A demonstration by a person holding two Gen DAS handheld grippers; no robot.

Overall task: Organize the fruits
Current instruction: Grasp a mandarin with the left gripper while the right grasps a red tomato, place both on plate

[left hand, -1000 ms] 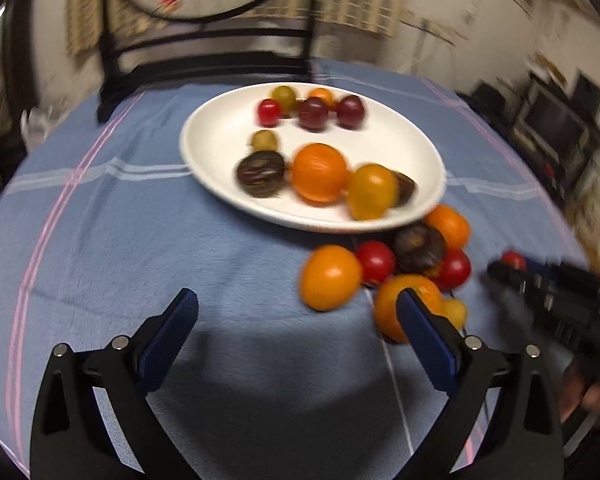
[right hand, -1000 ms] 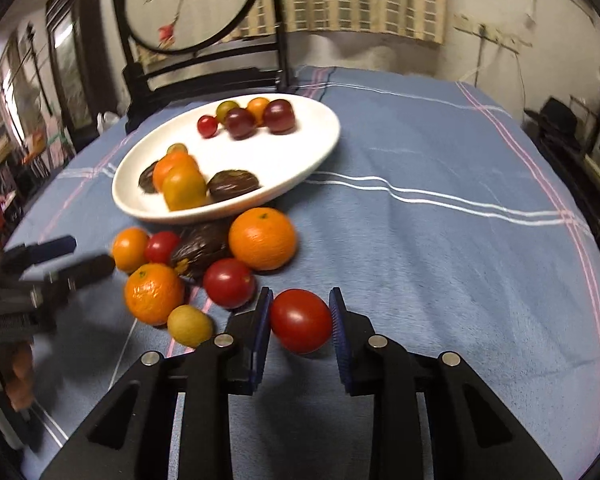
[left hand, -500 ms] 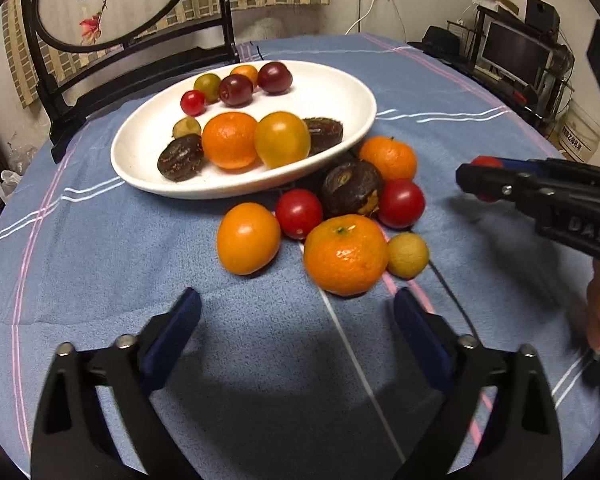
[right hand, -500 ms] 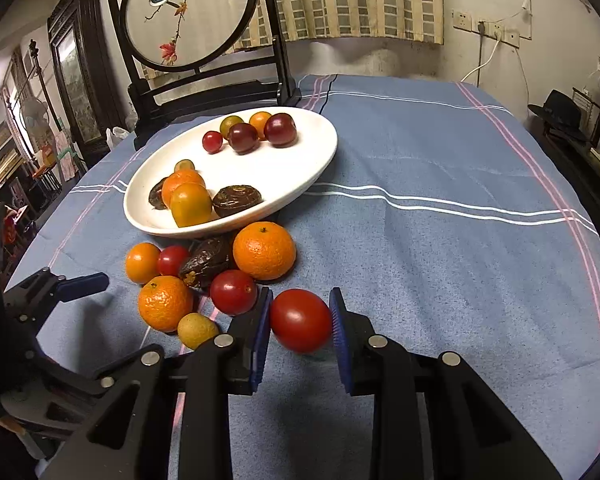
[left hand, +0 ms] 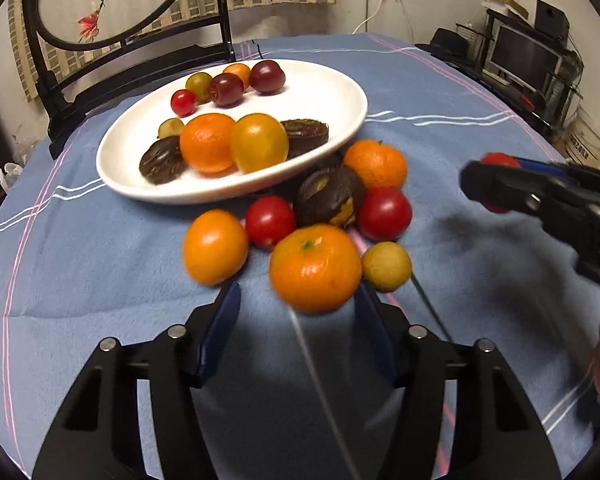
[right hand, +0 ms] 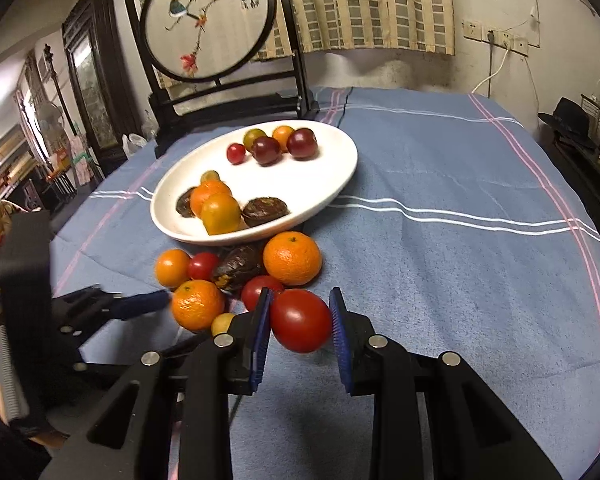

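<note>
since a moment ago the left claw has pushed in, its fingers apart on either side of the near orange on the blue surface. the right claw stays clamped on a red tomato, near the pile in front of the white plate. closing off-centre could roll the orange into the small yellow fruit touching it, and the two claws could collide.

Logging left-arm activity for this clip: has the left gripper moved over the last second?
Yes. The left gripper has moved toward the fruit pile: the nearest orange, earlier well ahead of its open fingers, now sits just at their tips.
</note>
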